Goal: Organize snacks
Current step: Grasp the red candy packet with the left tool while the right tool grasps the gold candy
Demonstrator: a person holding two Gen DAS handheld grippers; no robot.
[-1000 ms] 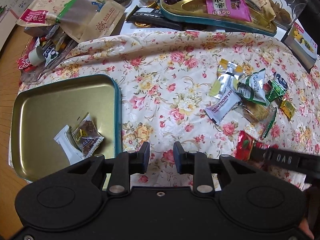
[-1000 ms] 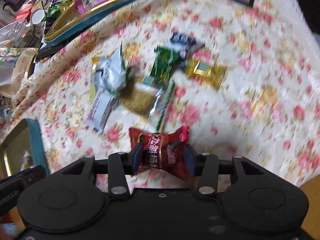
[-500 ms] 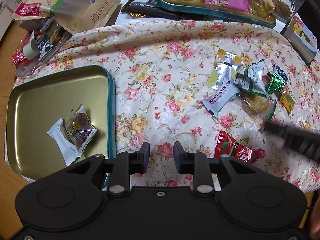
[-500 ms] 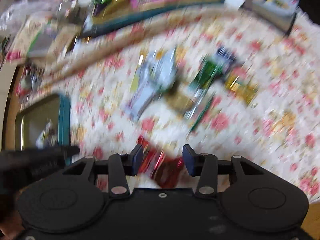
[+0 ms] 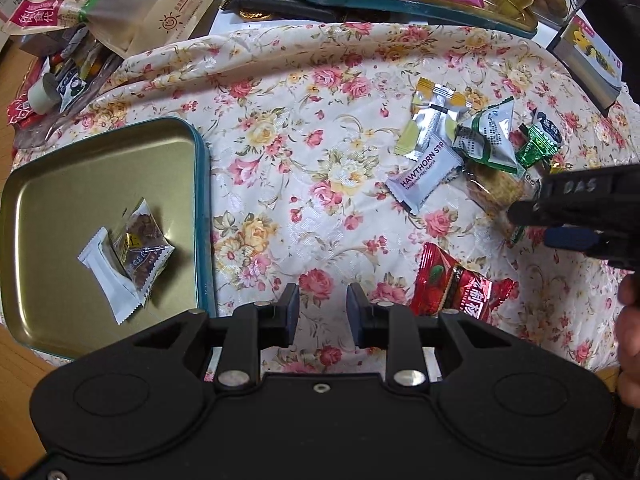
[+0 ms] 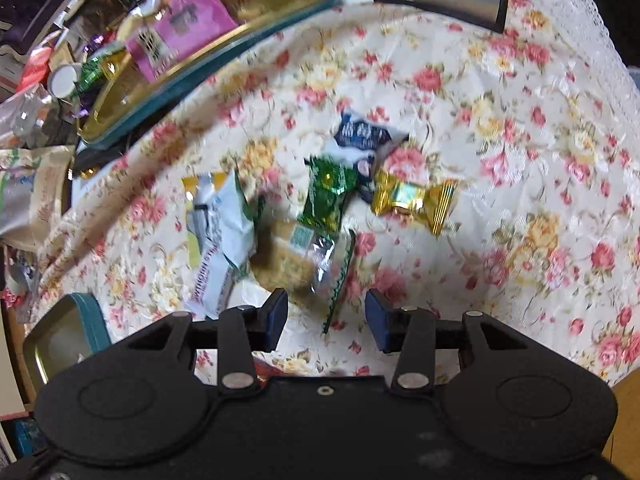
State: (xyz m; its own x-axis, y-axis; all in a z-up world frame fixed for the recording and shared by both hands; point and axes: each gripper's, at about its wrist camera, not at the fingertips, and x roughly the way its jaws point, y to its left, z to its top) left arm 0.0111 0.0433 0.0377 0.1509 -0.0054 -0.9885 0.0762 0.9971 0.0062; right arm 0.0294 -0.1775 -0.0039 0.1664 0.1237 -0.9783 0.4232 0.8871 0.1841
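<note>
Left gripper (image 5: 319, 308) part-open, empty, beside red candy (image 5: 456, 282), near tray (image 5: 202, 184): staged for transfer. Right gripper (image 6: 327, 316) wide, empty, facing loose snack cluster (image 6: 316, 216).
</note>
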